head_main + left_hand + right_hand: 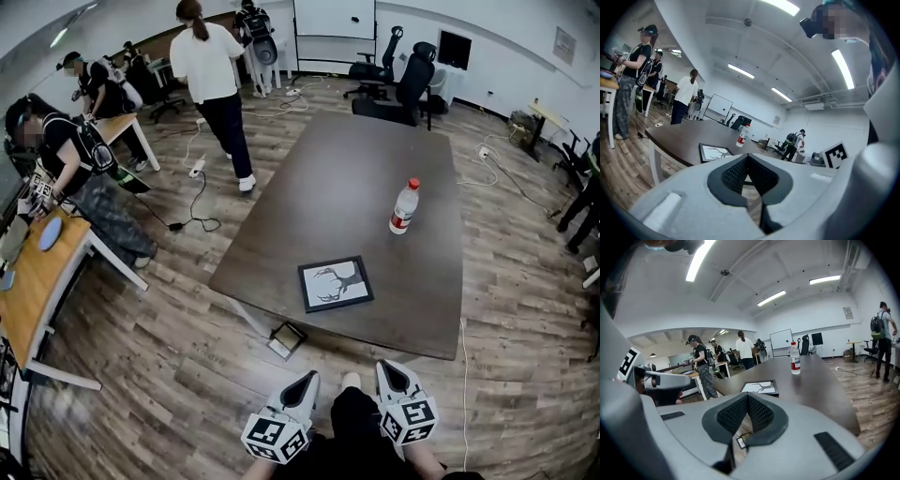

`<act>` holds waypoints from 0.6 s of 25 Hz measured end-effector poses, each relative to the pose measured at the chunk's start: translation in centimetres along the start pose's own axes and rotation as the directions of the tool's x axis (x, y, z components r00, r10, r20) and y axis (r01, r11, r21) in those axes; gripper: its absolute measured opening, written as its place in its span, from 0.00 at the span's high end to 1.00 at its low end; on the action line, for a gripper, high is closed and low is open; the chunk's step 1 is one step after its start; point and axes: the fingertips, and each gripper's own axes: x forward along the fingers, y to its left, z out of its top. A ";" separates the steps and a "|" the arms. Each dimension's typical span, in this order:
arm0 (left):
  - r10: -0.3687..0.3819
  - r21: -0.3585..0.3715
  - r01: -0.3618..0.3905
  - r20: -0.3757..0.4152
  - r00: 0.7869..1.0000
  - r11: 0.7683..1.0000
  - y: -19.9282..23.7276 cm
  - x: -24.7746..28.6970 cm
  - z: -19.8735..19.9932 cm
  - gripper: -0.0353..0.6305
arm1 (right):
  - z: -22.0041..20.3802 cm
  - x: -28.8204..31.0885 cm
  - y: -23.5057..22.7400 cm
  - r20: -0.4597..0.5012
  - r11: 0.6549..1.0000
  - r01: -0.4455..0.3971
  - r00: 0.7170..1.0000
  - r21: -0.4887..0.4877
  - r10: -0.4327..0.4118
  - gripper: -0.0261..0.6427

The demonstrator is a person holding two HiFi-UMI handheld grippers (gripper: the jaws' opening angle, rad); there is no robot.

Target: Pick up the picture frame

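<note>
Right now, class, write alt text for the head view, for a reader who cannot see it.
A black-framed deer picture lies flat near the front edge of a long dark brown table, an upright red-capped clear plastic bottle farther back. Below, short of the table, the grey left gripper and right gripper point towards it, both shut and empty.

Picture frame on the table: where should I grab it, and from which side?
The picture frame lies flat on the table, close to its near edge. Probably pinch the thin near border, coming in low from that edge. The left gripper and right gripper are both shut; open one first.
</note>
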 end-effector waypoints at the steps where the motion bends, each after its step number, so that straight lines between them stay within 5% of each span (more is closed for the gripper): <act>1: 0.017 0.005 -0.017 0.006 1.000 1.000 0.4 0.8 0.7 0.94 | 0.6 1.1 -0.7 -0.002 1.000 -0.009 1.000 -0.005 0.009 0.95; 8: 0.141 0.042 -0.141 0.003 0.990 0.989 3.2 5.6 3.1 0.94 | 3.5 7.2 -2.7 -0.025 0.994 -0.098 0.995 -0.051 0.096 0.95; 15: 0.143 0.001 -0.143 -0.008 0.990 0.990 3.5 12.0 3.2 0.94 | 5.6 11.3 -4.6 -0.039 0.977 -0.203 0.979 -0.061 0.201 0.95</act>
